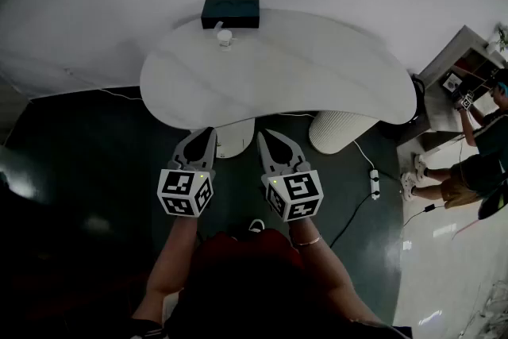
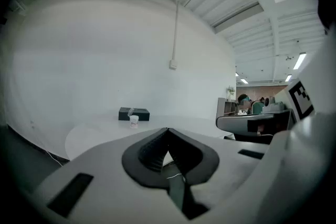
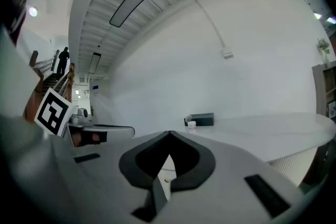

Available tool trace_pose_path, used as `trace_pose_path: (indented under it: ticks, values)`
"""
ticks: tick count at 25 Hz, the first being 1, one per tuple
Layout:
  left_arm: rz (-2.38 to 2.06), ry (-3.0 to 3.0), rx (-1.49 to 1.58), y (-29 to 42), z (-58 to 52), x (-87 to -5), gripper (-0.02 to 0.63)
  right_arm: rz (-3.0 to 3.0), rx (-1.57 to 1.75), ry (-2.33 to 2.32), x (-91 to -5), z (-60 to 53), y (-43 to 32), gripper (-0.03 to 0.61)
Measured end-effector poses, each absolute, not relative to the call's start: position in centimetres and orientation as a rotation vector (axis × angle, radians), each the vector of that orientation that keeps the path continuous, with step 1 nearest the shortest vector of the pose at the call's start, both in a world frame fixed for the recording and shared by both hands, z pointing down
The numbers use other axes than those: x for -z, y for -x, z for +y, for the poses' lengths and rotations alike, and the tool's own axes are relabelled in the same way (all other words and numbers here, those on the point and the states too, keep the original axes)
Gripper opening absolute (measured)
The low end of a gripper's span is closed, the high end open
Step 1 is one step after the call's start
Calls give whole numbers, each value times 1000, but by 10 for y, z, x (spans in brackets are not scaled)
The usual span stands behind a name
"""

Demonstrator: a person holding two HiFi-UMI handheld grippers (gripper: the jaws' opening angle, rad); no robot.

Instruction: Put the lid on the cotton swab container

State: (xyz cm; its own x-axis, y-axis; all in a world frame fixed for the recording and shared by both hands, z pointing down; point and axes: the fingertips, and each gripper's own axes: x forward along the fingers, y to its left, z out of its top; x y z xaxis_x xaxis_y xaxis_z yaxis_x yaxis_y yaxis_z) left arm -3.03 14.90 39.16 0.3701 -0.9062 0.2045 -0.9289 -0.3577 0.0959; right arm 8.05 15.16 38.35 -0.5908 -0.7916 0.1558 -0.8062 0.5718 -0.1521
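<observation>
A small clear cotton swab container (image 1: 225,38) stands near the far edge of the white table (image 1: 317,75). Its lid (image 1: 219,26) seems to stick up open at its side. It shows small in the left gripper view as the container (image 2: 134,121) and in the right gripper view as the container (image 3: 191,125). Both grippers hover over the floor just short of the table's near edge, far from the container. My left gripper (image 1: 209,132) (image 2: 168,130) is shut with nothing in it. My right gripper (image 1: 262,136) (image 3: 169,134) is shut and holds nothing.
A dark box (image 1: 230,12) (image 2: 134,114) (image 3: 202,119) lies just behind the container. A white ribbed pedestal (image 1: 341,131) stands under the table's right part, with a power strip (image 1: 374,183) and cable on the dark floor. A person (image 1: 476,163) stands by a shelf at the far right.
</observation>
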Motion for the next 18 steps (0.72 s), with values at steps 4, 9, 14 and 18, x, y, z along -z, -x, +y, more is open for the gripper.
trace_pose_path:
  ticks: [4,9,14,18]
  values:
    - [-1657,-2422,-174,27,148,-394,23,-2724,-332,-1373,-387,152,-84,14]
    - [-1684,-2395,-181,25,154,-396,23,-2733,-366,-1349,-391,157,-91,14]
    - [-1711,-2371,-182,30,149,-395,23,-2723,-362,-1325,-394,151,-92,15]
    - [-1716,-2372,-178,29,150,-393,23,-2736,-375,-1313,-394,152,-92,15]
